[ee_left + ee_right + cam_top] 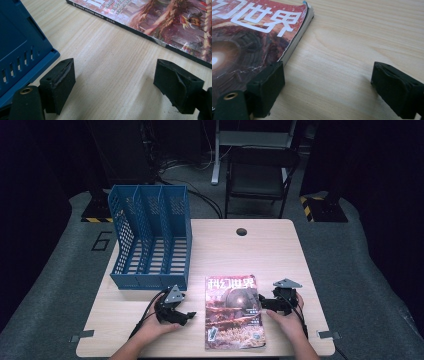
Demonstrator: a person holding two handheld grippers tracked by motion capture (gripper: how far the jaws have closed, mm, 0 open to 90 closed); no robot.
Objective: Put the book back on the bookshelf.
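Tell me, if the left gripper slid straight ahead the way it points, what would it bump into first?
Probably the magazine: its spine edge lies across the bare table ahead of the open left gripper. The blue file rack sits off to one side, seemingly clear of that line.

A magazine point(233, 312) lies flat on the bench point(270, 250), near its front edge. The file rack point(150, 240) stands behind it to the left. The left claw point(192, 316) rests just left of the magazine, the right claw point(261, 303) at its right edge.
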